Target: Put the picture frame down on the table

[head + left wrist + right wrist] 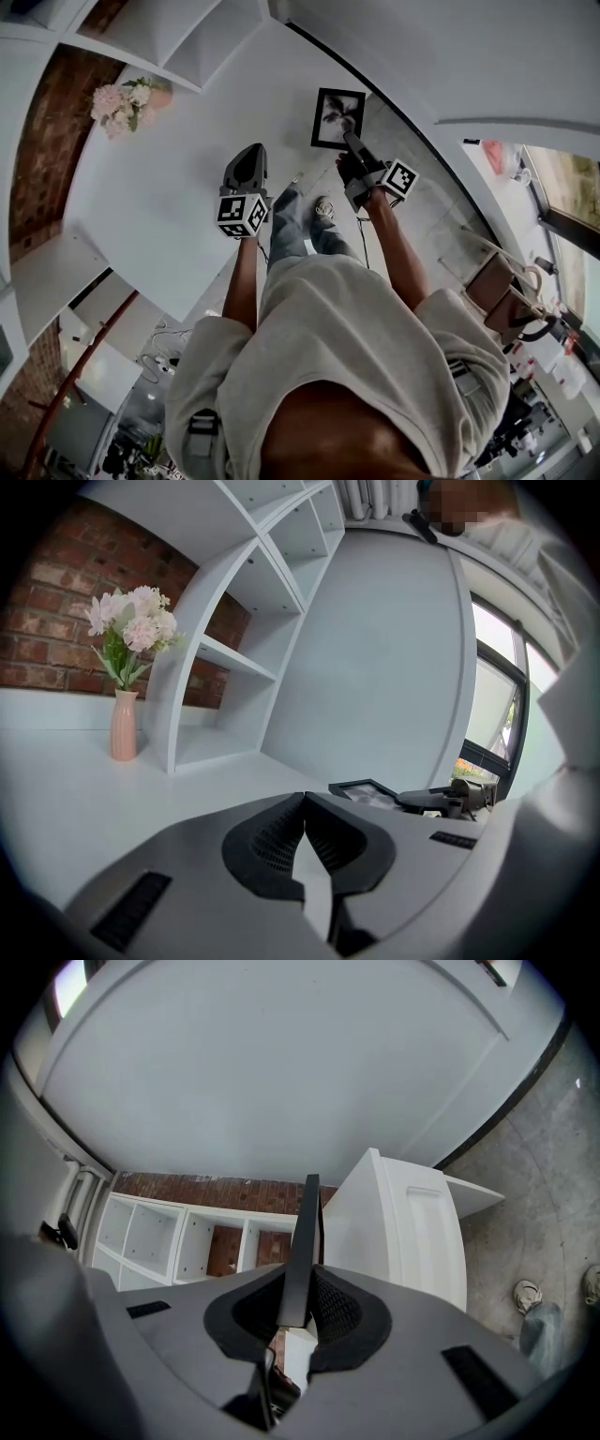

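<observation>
the step in hand is putting the picture frame (337, 117) down. the right gripper (352, 146) pinches its thin side tight, over the white table (169, 197), near the table's edge by the floor. the frame may be touching the top already; it is hard to tell. next it needs to lie flat, and then the jaws can let go. the left gripper (247, 157) is pressed together and holds nothing.

The white table (169, 197) is broad and smooth. A slim pink vase (123, 726) of pale pink flowers (133, 621) stands upright on it near the brick wall. Just beside the vase, a white shelf unit (234, 658) with curved sides also rests on the tabletop.
</observation>
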### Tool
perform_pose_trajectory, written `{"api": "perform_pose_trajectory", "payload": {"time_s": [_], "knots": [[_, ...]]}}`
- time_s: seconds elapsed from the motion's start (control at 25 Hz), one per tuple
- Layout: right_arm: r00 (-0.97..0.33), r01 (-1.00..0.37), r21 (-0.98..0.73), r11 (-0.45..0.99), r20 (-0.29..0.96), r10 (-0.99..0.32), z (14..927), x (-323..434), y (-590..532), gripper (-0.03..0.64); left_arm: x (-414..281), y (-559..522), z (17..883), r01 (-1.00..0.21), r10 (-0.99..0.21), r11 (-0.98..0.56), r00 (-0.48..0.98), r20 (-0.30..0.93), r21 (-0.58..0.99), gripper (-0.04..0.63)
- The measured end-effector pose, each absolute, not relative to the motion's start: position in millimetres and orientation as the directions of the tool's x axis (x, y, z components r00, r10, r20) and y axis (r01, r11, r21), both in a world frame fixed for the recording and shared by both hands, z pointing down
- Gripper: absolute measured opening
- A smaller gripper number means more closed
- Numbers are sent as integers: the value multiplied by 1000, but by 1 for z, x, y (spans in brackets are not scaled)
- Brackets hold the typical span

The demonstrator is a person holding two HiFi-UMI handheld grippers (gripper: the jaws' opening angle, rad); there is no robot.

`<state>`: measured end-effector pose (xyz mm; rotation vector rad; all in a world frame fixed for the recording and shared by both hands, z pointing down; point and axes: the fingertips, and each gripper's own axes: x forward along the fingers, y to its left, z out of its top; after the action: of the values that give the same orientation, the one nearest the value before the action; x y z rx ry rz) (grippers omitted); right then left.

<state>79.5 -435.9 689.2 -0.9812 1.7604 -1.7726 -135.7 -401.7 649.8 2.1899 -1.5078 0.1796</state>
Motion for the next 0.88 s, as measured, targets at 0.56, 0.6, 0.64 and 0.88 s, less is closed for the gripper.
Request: {"api": "perform_pose_trajectory", "payload": {"time_s": [0.56,0.6,0.64,0.88], "knots": [[-681,-180,-981,-68,173,-712,709,40,-474,67,-146,-398,675,-909,-839,-251,376,393,333,15],[-685,-183,-981,-65,174,-707,710,36,-476,67,-147,-398,676,-909,-839,-248,374,394,334,15],[-690,-187,-980,-62,176,-702,711,33,-479,67,-148,-397,677,-910,-840,-246,372,395,335,15],[-710,-218,-975,-53,195,-676,717,12,-496,67,-153,-394,679,-913,-844,-231,360,397,337,15]]}}
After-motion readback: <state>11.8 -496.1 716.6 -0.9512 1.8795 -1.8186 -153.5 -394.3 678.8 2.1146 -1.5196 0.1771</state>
